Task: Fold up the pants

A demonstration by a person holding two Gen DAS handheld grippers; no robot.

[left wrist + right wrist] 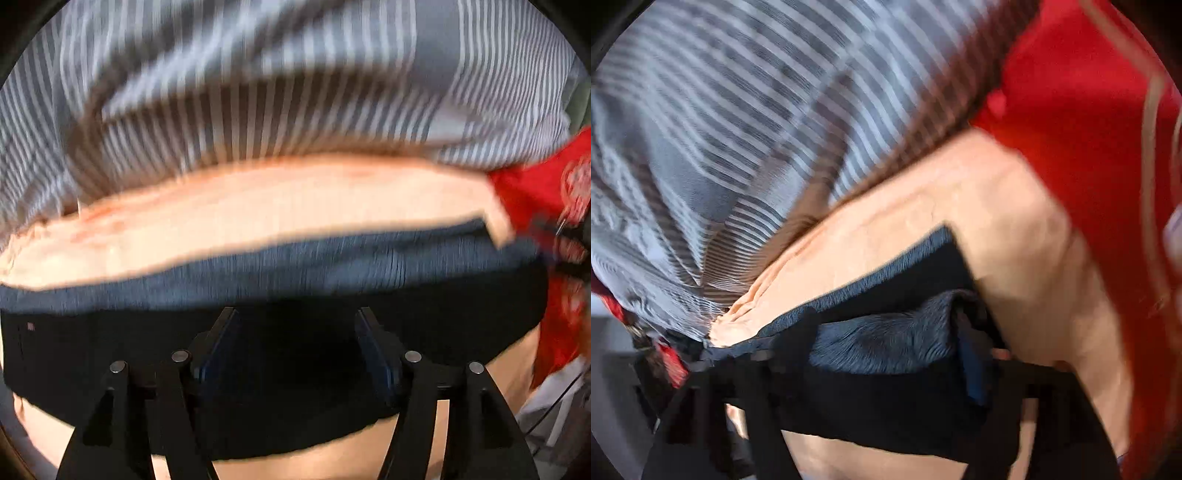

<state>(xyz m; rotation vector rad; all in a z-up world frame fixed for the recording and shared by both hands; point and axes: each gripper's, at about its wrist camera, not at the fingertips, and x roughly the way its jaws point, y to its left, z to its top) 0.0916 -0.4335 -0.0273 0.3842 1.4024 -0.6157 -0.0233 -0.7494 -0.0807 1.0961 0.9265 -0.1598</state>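
Dark pants (280, 354) with a blue-grey ribbed waistband (295, 266) lie folded over peach cloth (258, 218). My left gripper (295, 317) hovers just over the dark fabric, its fingers (221, 332) spread apart with nothing between them. In the right wrist view the same pants (886, 398) show a bunched blue-grey fold (886, 343). My right gripper (882, 332) is blurred; its fingers (971, 354) stand on either side of that fold, and I cannot tell whether they press it.
A grey-and-white striped sheet (295, 92) covers the far surface and also fills the right wrist view (720, 129). A red garment (535, 192) lies at the right, large in the right wrist view (1089, 110). Both frames are motion-blurred.
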